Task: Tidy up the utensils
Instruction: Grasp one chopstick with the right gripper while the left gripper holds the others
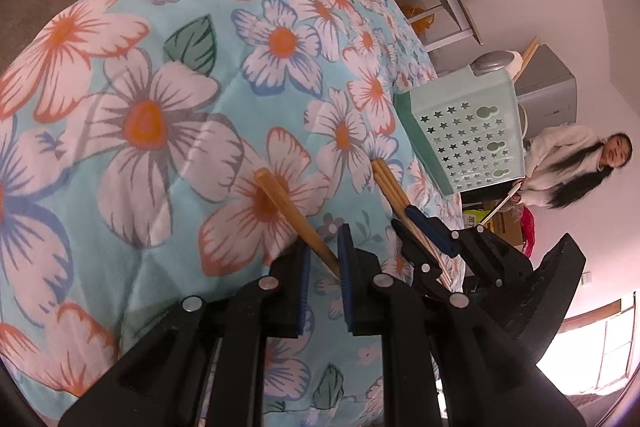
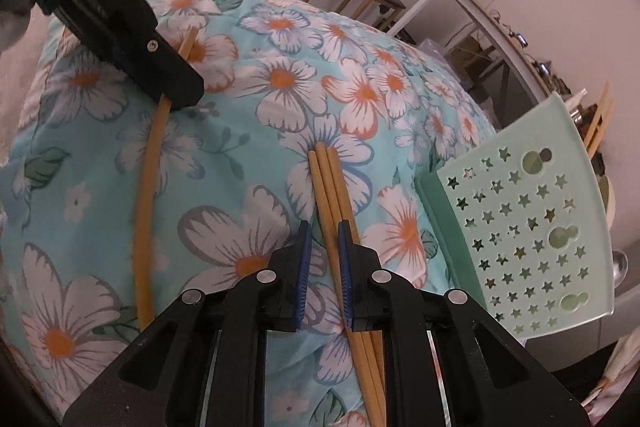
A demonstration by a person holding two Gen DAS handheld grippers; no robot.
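Chopsticks partly hidden within right claw; left claw grips single chopstick.

Matt wooden chopsticks; soft printed cloth quilt; smooth plastic basket.

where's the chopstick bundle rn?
In the right gripper, sticking forward over the floral cloth, just left of the green basket. The left gripper holds a lone chopstick further left.
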